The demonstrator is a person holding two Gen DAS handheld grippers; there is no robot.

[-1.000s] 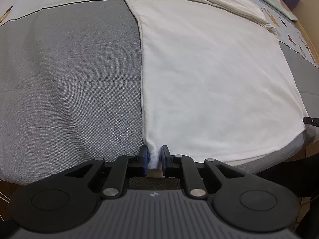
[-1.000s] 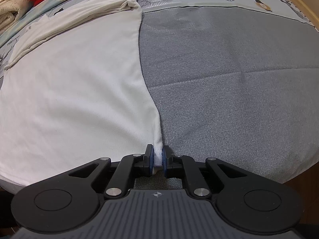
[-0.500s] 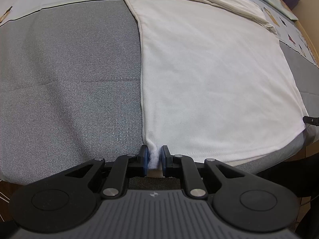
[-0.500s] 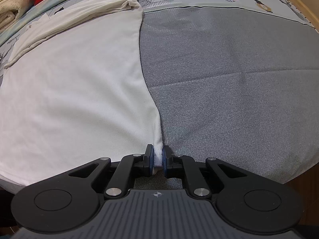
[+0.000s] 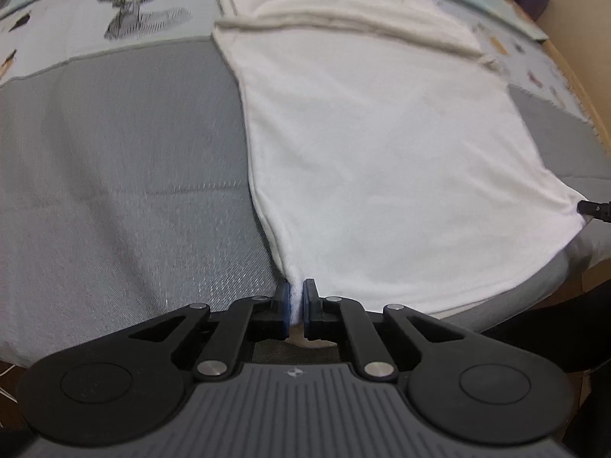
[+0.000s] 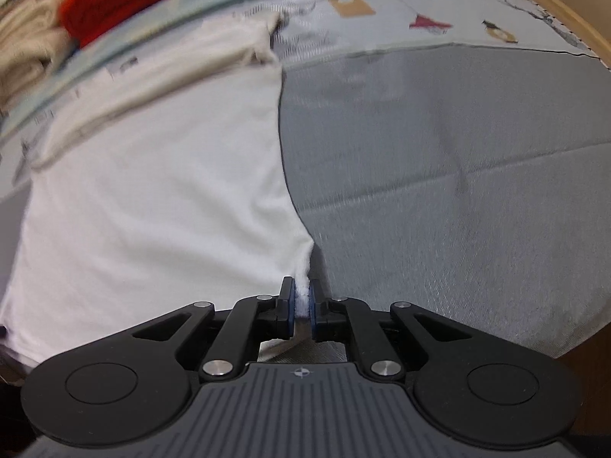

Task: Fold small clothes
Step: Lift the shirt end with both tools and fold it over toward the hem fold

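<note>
A white T-shirt [image 5: 382, 145] lies spread on a grey cloth surface [image 5: 114, 175], its far part folded over near the top. My left gripper [image 5: 296, 301] is shut on the shirt's near left hem corner. In the right wrist view the same shirt [image 6: 160, 191] fills the left half, and my right gripper [image 6: 302, 299] is shut on its near right hem corner. Both corners are lifted off the surface and the cloth pulls up toward the jaws. The tip of the right gripper [image 5: 595, 208] shows at the right edge of the left wrist view.
A patterned sheet with a deer print [image 5: 141, 15] lies beyond the grey cloth. A red garment [image 6: 133, 0] and beige folded clothes [image 6: 26, 49] sit at the far left. A wooden edge [image 6: 565, 19] runs along the right side.
Both grippers have risen and moved forward with the hem corners held. The shirt's near edge has lifted off the grey cloth, and more of the far sheet is in view.
</note>
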